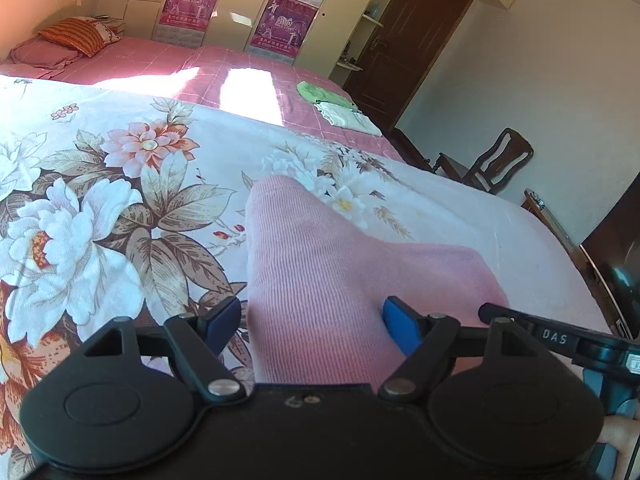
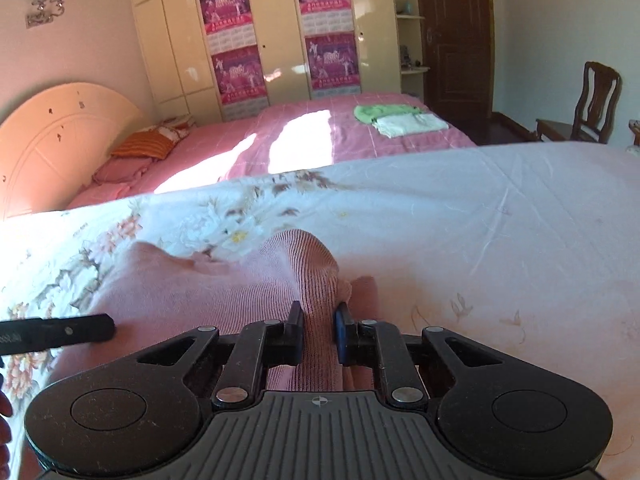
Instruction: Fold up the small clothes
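Pink ribbed knit, that's the small garment (image 1: 320, 280), lying on the floral bedspread (image 1: 120, 200) of the near bed, toward its right-hand edge, and both tools are on it right now. On the left, the left gripper (image 1: 314, 322) hangs over the cloth with its jaws spread wide, blue pads either side of the knit, neither pressing on it. Nothing is held there. Over to the right, the right gripper (image 2: 319, 332) has its jaws nearly together, pinching a raised ridge of the same garment, and you can see the fabric bunch up and stand proud between the pads.

What could go wrong? That pinch looks thick, so I'd judge it may have caught more than one layer; lift it and the whole piece could drag instead of folding over. The bite also looks shallow, close to the pad tips, so a quick pull could let it slip free. And with the left side loose, nothing anchors the cloth, so the fold line could wander or the bedspread could wrinkle up with it.

Counting now: one pink garment in play, two grippers, two beds. On the far pink bed (image 2: 320, 136), near its right edge, two finished pieces: one green folded cloth (image 2: 380, 112), one white folded cloth (image 2: 408, 124) touching it. One wooden chair (image 2: 588, 108) at far right.
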A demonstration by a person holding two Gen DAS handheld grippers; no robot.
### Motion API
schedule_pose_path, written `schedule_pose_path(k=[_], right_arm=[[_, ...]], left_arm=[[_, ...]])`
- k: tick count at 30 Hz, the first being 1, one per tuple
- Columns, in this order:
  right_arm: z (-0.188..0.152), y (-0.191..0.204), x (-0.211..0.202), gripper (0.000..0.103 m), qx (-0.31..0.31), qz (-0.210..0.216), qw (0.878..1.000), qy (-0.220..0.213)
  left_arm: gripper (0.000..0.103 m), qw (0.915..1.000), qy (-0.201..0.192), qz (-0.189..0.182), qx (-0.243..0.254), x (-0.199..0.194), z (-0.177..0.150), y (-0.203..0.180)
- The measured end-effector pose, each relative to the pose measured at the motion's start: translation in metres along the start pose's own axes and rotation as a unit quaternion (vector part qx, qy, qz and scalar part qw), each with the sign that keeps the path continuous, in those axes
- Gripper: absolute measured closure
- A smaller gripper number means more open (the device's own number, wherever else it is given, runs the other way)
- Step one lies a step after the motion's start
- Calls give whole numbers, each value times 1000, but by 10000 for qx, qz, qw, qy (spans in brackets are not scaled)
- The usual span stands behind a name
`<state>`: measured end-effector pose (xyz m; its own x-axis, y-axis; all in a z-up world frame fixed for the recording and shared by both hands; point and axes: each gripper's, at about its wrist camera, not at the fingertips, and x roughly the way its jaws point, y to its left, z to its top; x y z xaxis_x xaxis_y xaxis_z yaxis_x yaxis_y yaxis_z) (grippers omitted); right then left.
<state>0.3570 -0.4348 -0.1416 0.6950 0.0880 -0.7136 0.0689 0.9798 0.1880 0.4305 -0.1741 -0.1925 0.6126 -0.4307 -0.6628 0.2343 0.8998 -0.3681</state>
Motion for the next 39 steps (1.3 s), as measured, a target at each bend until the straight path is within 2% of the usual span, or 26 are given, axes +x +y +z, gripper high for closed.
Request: schedule_pose_path(k=[1, 3, 7, 12, 16, 23, 25, 29, 30, 31, 32, 34, 36, 38, 39], right_arm=[[-3, -5, 7, 88, 124, -12, 9998, 142], [-1, -11, 7, 87, 278, 2, 9995, 115], [5, -14, -14, 68, 365, -21, 9993, -41], [-4, -12, -57, 68, 368, 210, 9990, -109], [-30, -7, -84, 68, 359, 386, 9985, 115], [-83, 4, -113, 68, 392, 319, 9977, 457], [-91, 8, -115, 68, 402, 313, 9973, 525], [-101, 14, -107, 68, 75, 41, 9979, 643], [-102, 14, -104, 71, 78, 21, 9978, 661], [-102, 16, -104, 78, 49, 7, 9979, 653], [-101, 18, -105, 99, -4, 61, 9978, 655], [-101, 23, -109, 99, -287, -95, 9979, 572], [-99, 23, -114, 99, -492, -385, 9972, 418], [-96, 14, -115, 99, -400, -576, 9970, 333], [-98, 11, -111, 99, -342, -572, 9970, 407]], left_arm=[[23, 9999, 72, 73, 29, 5, -2, 0], [21, 9999, 111, 96, -27, 8, -5, 2], [24, 9998, 102, 55, -190, -3, -4, 6], [25, 10000, -16, -4, 18, -36, -16, 2], [24, 9999, -6, 22, 139, -61, -38, 5], [25, 10000, -11, -12, 67, -87, -67, 8], [25, 10000, 32, -37, -11, -89, -74, 9], [25, 9998, 149, -103, -74, -86, -84, 7], [25, 9996, 228, -145, -75, -84, -86, 6], [25, 9993, 304, -192, -77, -82, -88, 5], [30, 9990, 377, -236, -77, -79, -90, 4], [34, 9988, 416, -271, -46, -76, -96, 0], [42, 9983, 439, -366, -122, -76, -96, -3], [43, 9977, 476, -442, -182, -76, -97, -5], [39, 9980, 461, -403, -153, -75, -99, -5]])
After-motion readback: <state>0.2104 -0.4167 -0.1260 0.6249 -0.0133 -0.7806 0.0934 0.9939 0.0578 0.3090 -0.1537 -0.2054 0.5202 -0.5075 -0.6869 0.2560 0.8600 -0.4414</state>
